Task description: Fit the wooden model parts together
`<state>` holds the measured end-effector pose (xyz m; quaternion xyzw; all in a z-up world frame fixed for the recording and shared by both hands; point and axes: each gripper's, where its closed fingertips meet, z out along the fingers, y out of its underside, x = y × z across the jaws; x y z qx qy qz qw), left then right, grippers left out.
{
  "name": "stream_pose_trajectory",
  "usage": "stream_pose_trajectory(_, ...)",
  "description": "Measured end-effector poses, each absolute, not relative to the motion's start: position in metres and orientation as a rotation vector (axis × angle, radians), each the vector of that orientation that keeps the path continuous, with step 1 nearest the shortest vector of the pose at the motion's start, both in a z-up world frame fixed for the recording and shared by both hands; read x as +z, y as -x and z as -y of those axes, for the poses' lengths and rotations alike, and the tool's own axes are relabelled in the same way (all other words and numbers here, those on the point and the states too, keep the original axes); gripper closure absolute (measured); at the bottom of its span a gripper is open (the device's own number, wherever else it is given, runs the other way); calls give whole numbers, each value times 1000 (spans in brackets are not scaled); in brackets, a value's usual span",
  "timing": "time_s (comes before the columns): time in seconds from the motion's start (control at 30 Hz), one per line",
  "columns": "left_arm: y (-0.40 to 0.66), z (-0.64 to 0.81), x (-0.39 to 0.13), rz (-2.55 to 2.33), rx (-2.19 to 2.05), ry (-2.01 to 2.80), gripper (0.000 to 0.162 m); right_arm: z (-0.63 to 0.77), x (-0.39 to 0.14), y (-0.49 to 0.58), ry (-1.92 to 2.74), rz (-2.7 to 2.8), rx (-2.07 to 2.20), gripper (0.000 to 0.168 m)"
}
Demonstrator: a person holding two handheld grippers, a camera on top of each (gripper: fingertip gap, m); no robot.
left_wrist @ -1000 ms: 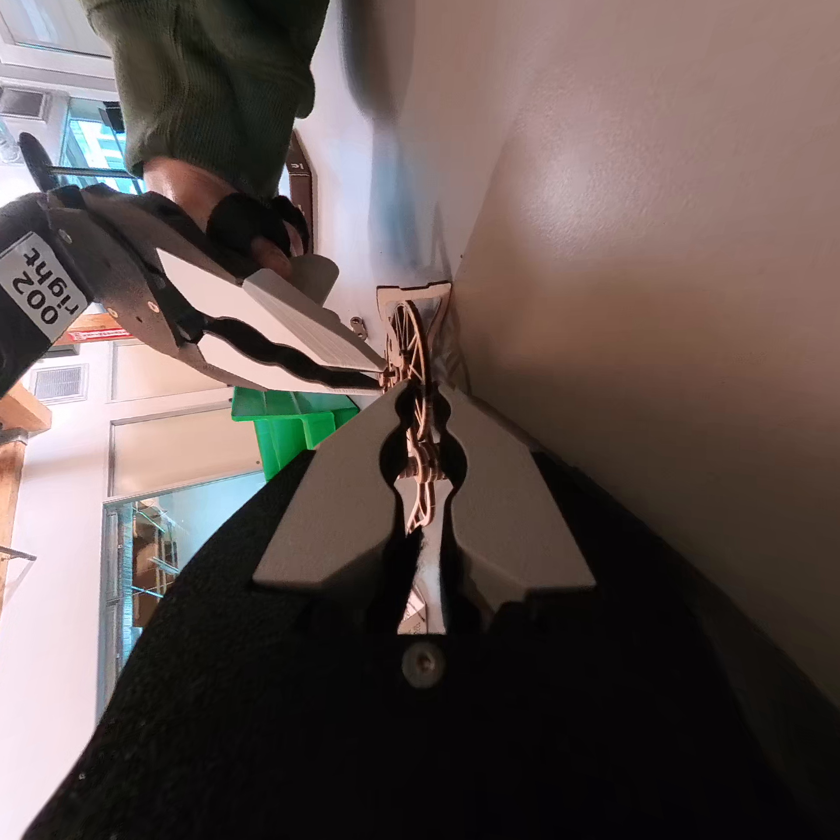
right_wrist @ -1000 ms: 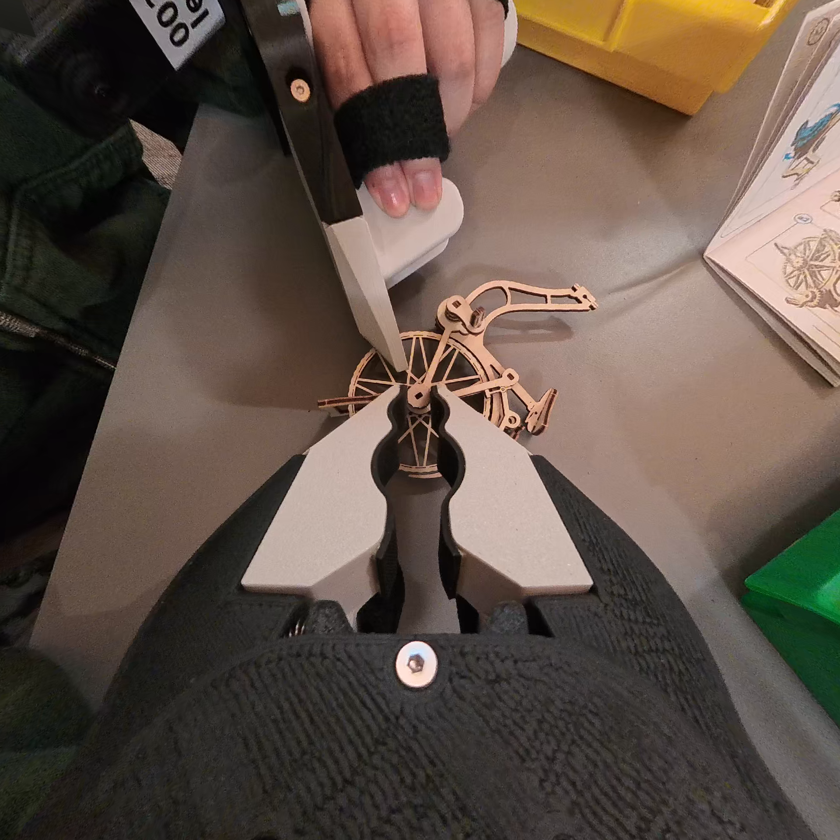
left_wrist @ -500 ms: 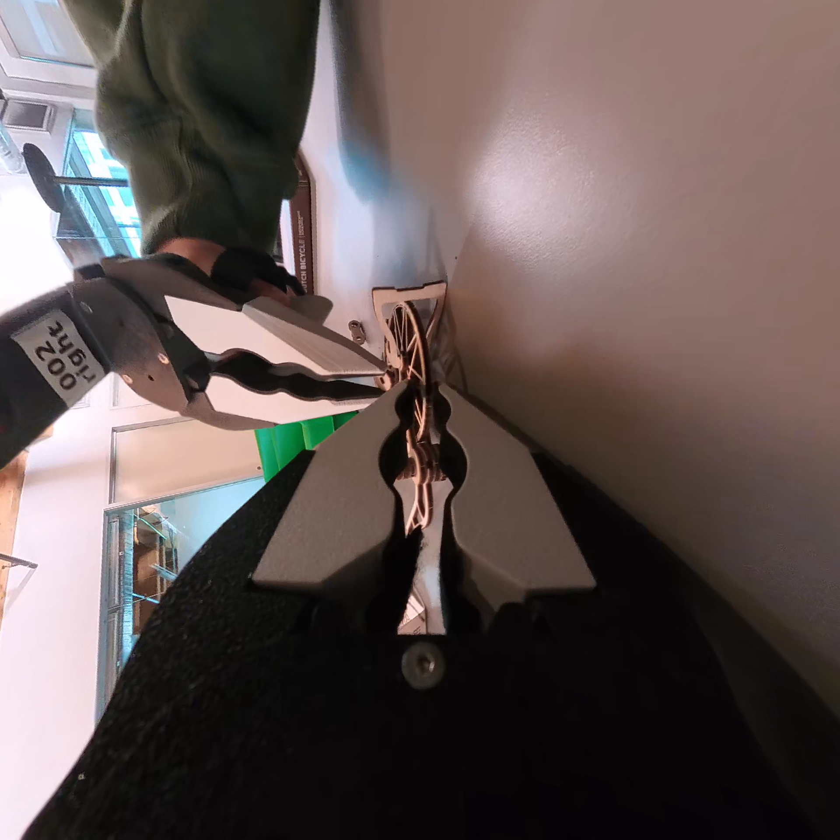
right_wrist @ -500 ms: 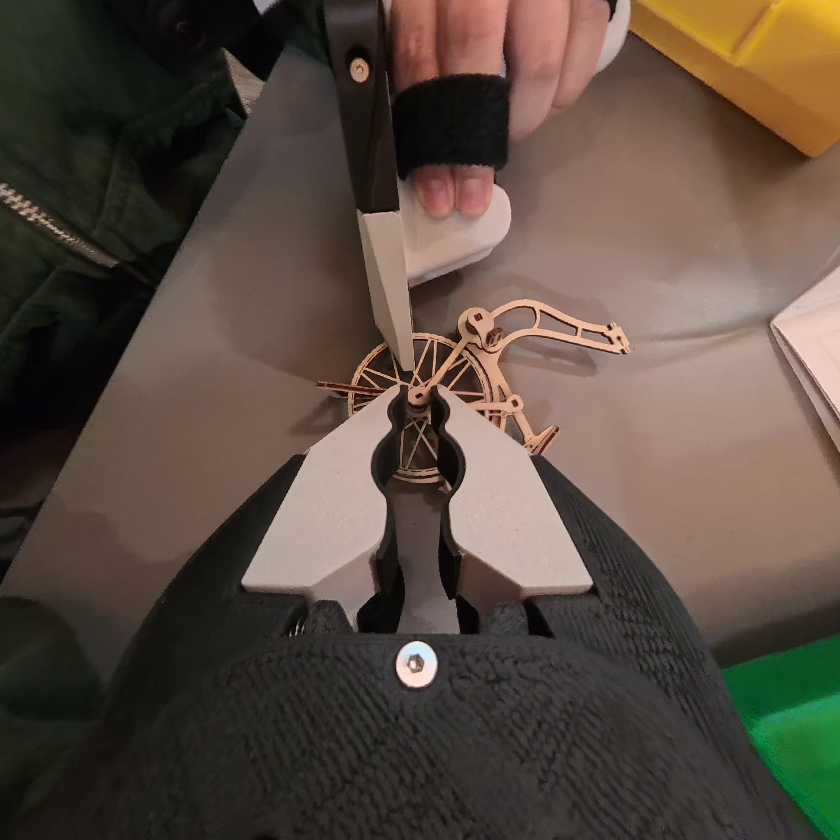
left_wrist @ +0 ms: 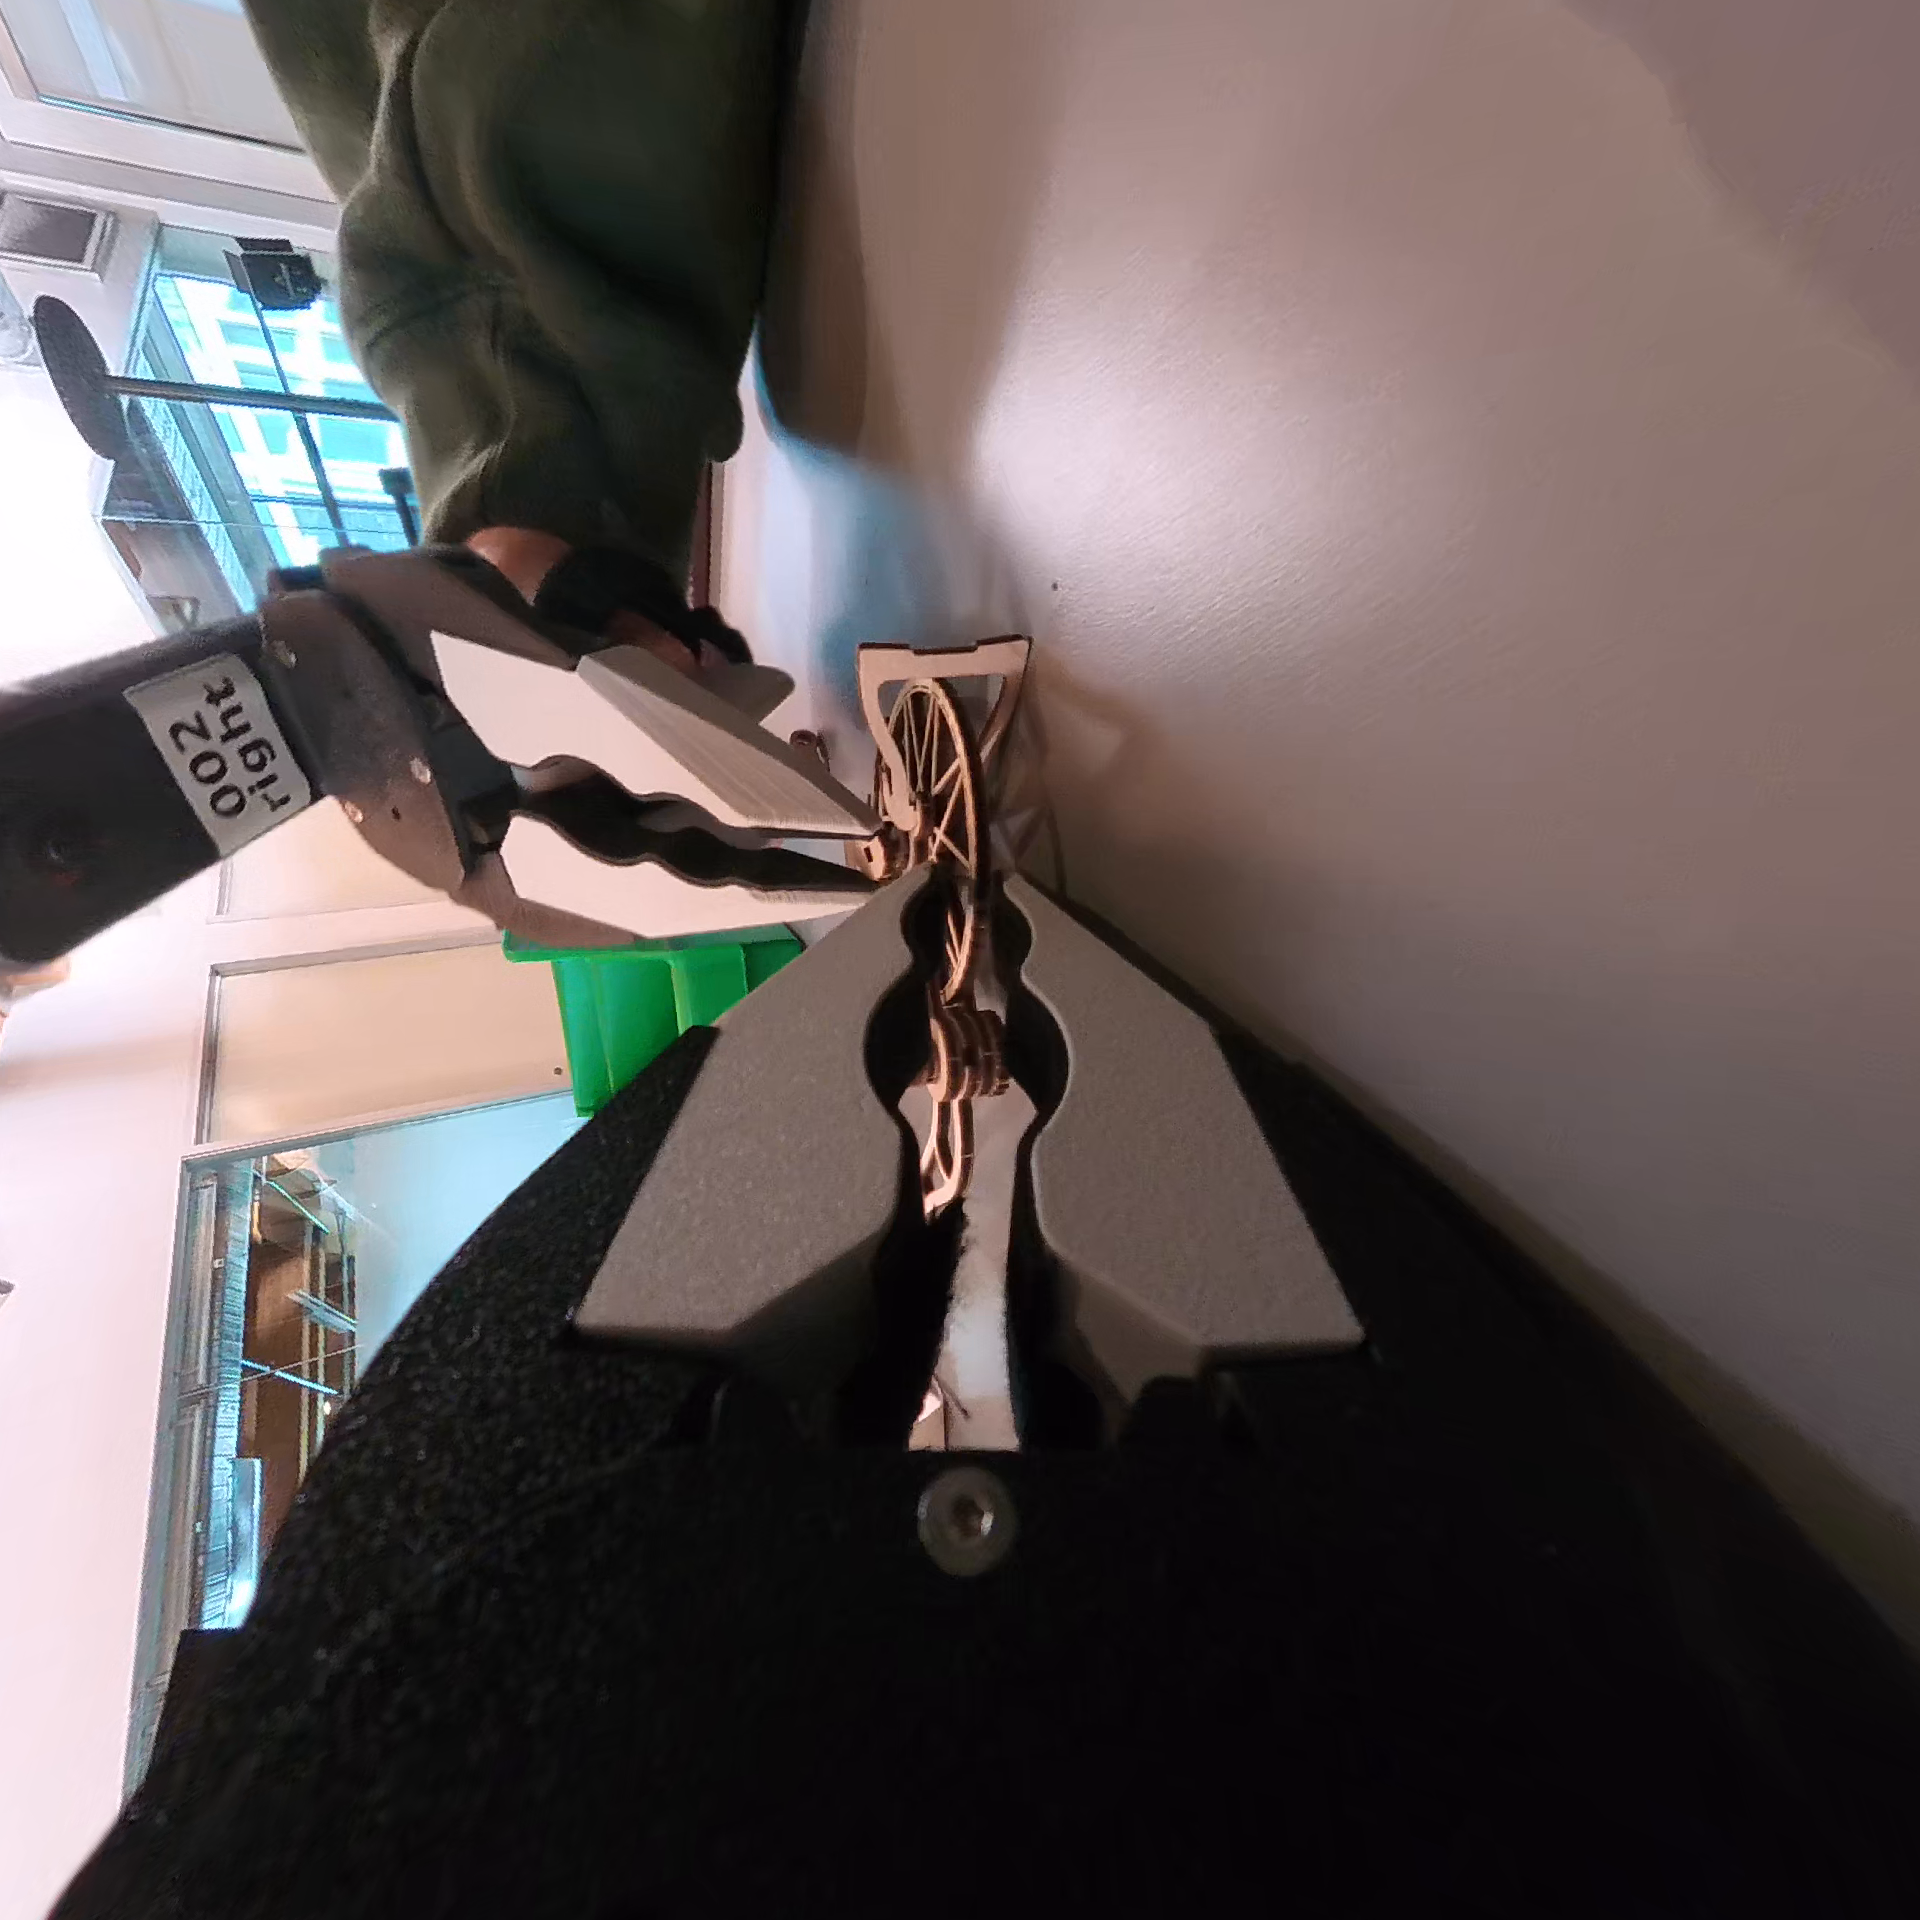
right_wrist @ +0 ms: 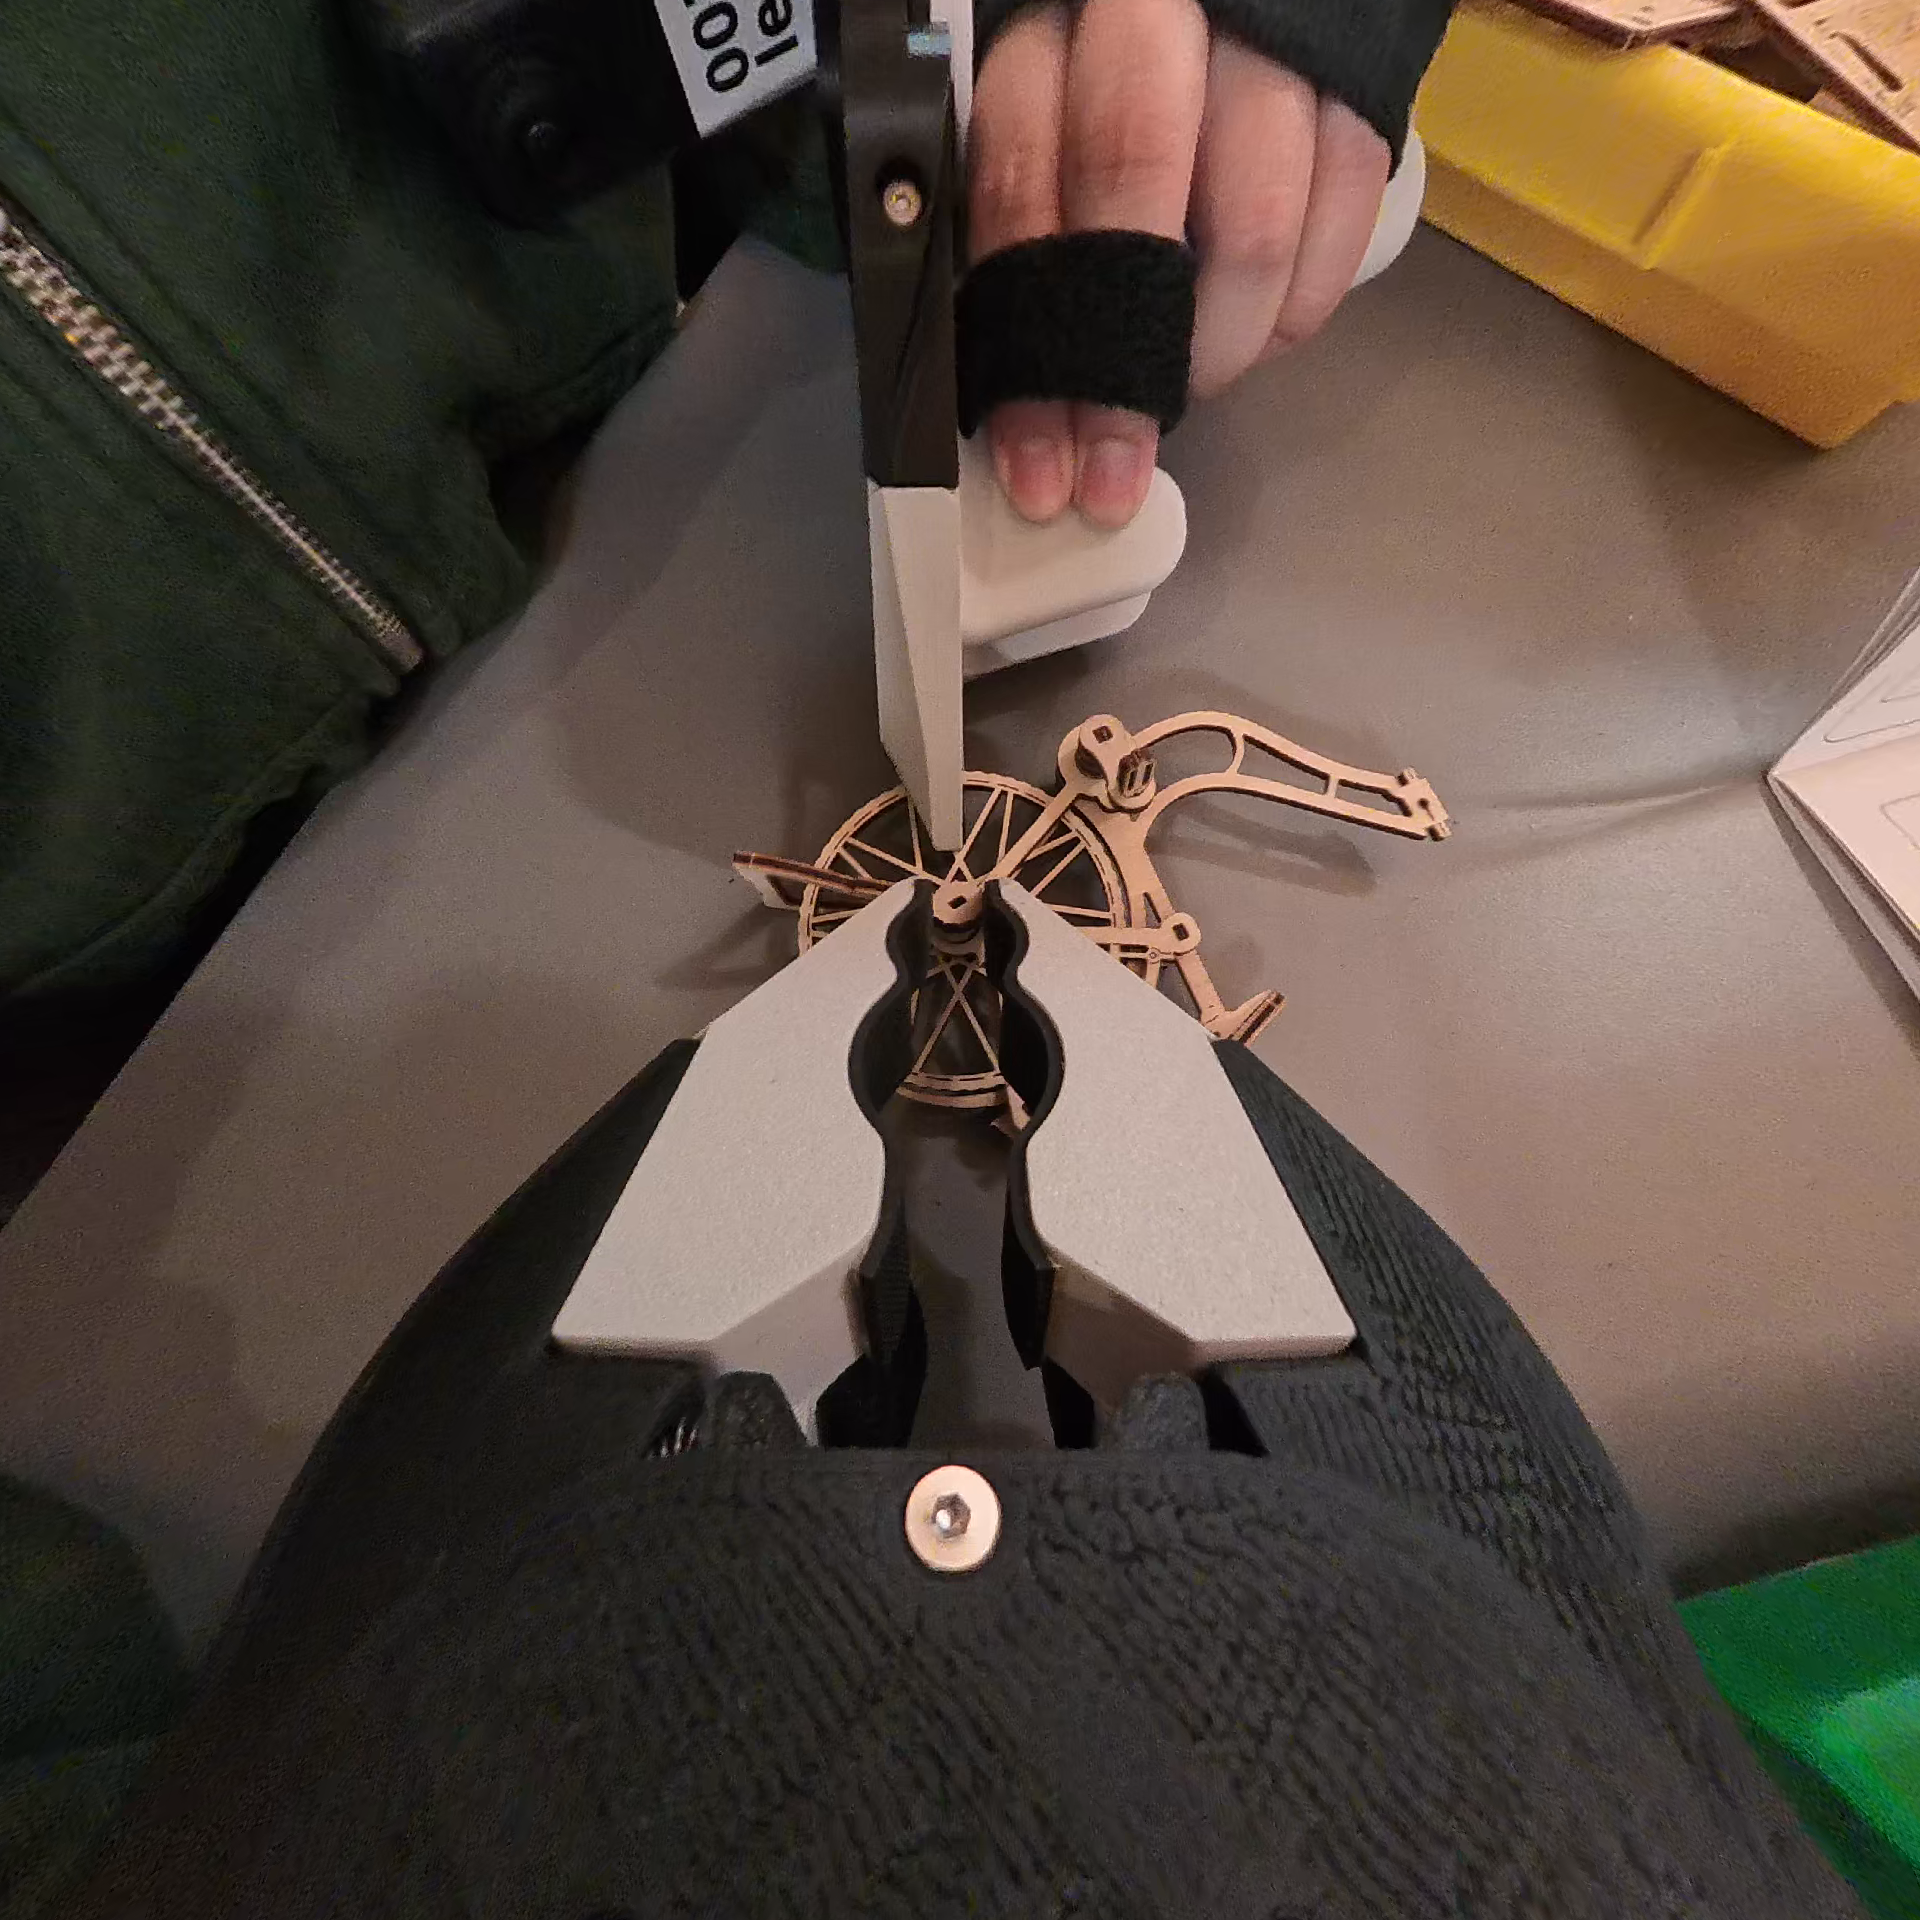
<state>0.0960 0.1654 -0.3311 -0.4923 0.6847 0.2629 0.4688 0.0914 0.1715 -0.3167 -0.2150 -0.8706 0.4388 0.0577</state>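
pale laser-cut wooden bicycle model [right_wrist: 1049, 862] lying flat on grey table, spoked wheel fitted

My left wrist cam is rolled on its side, so the grey table [left_wrist: 1455, 520] runs up the right of the picture. It looks along its own fingers, edge-on and very close to the wooden bicycle model [left_wrist: 940, 769], with windows behind. My right wrist cam looks steeply down on the same table [right_wrist: 520, 831], close over that model [right_wrist: 1091, 862] lying flat. Both share the model, and each sees the other gripper: right gripper [left_wrist: 868, 857], left gripper [right_wrist: 945, 847].
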Motion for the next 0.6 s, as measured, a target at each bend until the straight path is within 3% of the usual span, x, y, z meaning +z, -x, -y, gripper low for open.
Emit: stream_pose_trajectory(0.6,-96,-165,-332,-1665,623,1220,157,-173,-315,-92,726,2485,1429,160)
